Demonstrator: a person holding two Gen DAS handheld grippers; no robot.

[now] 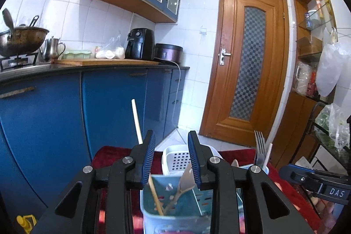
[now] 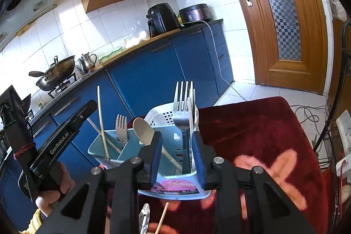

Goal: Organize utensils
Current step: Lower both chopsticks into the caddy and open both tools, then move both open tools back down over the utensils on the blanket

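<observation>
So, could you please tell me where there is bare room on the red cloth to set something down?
Free: the red cloth right of the blue caddy, up to its far edge. Crowded: the caddy itself and the near edge, where a chopstick lies.

Both grippers are showing black angular frames with triangular cut-outs, round silver screws at the joints and ribbed blue pads — the left gripper is wearing white "GenRobot.AI" lettering and red thread wound round its body. A yellow knitted cuff is showing below the hand.
</observation>
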